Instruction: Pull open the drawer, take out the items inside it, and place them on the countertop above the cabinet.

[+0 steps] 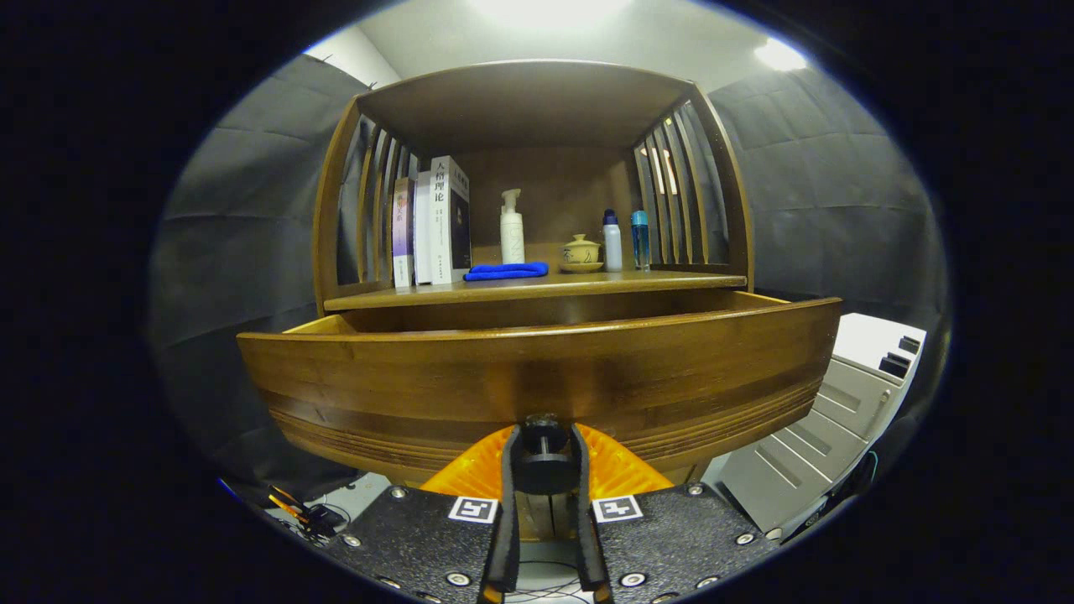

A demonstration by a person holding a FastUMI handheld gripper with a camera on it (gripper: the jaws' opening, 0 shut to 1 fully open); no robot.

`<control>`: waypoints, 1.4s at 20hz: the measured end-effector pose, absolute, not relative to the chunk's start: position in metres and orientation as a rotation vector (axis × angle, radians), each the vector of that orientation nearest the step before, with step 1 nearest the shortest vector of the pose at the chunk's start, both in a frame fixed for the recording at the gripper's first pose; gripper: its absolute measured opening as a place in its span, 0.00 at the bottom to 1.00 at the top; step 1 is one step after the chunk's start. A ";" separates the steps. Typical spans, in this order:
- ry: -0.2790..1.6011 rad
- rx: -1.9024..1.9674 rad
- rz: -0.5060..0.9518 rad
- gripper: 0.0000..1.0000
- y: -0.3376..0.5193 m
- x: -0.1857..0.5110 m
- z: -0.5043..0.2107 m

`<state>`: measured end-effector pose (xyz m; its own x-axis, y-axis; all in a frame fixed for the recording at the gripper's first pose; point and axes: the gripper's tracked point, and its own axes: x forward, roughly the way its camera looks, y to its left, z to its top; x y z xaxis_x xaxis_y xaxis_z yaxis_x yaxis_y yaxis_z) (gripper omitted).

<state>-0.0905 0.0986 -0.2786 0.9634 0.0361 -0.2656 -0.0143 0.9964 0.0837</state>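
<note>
Pinching the small dark round drawer knob at lower centre, the gripper has both fingers pressed on it; the brown wooden drawer stands pulled out below the countertop.

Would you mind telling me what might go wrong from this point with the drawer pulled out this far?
The gripper is shut on the drawer knob, so further pulling might draw the drawer off its runners. Its tall front hides the contents, so reaching in would be blind. The countertop is already crowded by the blue cloth and lidded teacup.
</note>
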 end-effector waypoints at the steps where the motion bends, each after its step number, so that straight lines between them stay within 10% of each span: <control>1: 0.277 0.081 0.026 0.27 0.098 -0.094 -0.280; 19: 0.302 0.097 0.052 0.32 0.099 -0.122 -0.278; 26: 0.226 0.141 0.136 0.95 0.100 -0.128 -0.229; 28: 0.194 0.136 0.117 0.95 0.092 -0.125 -0.208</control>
